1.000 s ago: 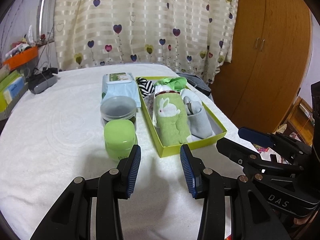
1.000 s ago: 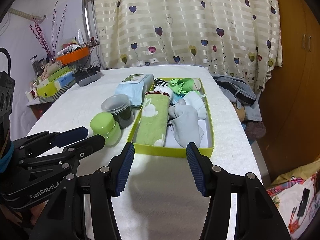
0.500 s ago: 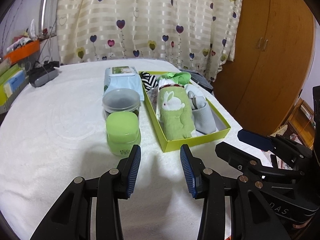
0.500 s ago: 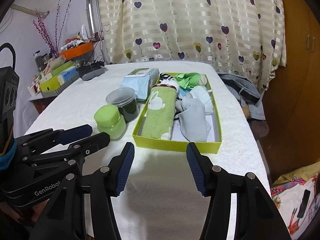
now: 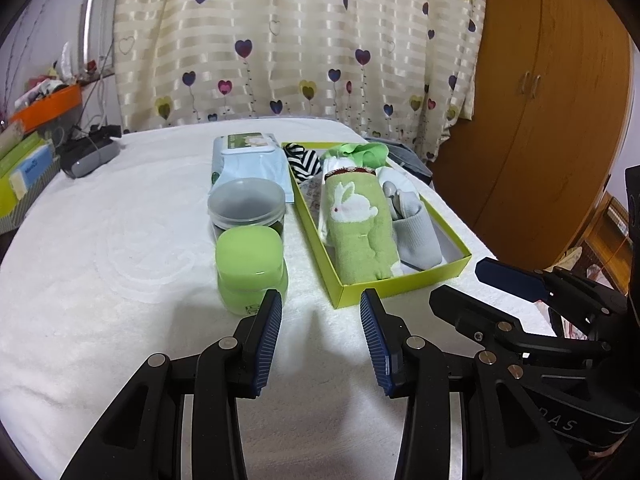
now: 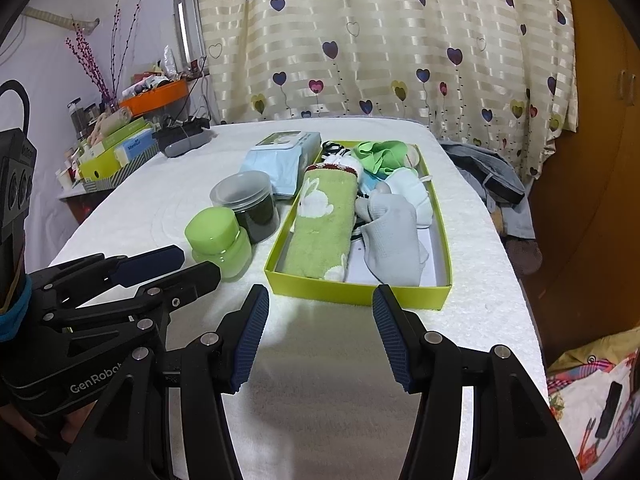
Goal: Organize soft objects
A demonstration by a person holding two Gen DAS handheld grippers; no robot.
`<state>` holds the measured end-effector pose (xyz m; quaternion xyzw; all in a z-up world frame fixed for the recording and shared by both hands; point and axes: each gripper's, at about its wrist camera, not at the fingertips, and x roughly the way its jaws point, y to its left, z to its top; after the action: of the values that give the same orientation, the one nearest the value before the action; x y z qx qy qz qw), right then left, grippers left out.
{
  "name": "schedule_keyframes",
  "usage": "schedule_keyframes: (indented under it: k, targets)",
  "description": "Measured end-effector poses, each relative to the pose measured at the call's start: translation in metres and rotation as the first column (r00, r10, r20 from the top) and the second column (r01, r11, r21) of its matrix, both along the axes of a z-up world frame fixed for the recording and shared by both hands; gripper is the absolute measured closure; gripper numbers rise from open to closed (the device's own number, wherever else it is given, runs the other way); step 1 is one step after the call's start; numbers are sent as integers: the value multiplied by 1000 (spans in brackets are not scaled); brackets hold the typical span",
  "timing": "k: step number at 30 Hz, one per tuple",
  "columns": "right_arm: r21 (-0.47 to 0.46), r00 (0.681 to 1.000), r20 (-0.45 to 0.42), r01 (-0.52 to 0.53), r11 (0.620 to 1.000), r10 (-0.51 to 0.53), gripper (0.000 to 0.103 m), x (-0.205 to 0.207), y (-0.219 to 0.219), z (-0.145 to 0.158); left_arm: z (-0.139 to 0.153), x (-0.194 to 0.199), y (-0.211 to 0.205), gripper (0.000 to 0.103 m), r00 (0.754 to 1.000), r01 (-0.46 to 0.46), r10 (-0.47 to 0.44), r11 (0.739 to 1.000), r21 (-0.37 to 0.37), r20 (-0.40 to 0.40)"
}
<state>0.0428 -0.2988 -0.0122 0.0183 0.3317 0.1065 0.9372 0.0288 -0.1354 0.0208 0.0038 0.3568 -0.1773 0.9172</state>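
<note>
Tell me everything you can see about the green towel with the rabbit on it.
The green towel is rolled or folded into a long bundle of soft terry-like cloth, light green with a white rabbit on top and a dark red and white trim at its far end. It lies lengthwise along the left side of the yellow-green box, its near end almost at the front wall. A grey sock lies against its right side, with more socks bunched at its far end. Neither gripper touches it.

Jars [image 5: 250,256] beside box [image 5: 400,284]

A heart-patterned curtain [image 5: 304,40] hangs behind the white-covered table [image 5: 120,240], beside a wooden wardrobe [image 5: 540,100].
</note>
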Motion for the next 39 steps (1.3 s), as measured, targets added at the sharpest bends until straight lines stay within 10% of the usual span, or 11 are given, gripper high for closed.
schedule_keyframes:
  k: [39]
  targets:
    - [0,1000,-8,-18,1000,18,48,2,6,-4,-4,1,7,63,1000,-31,31,999,30,1]
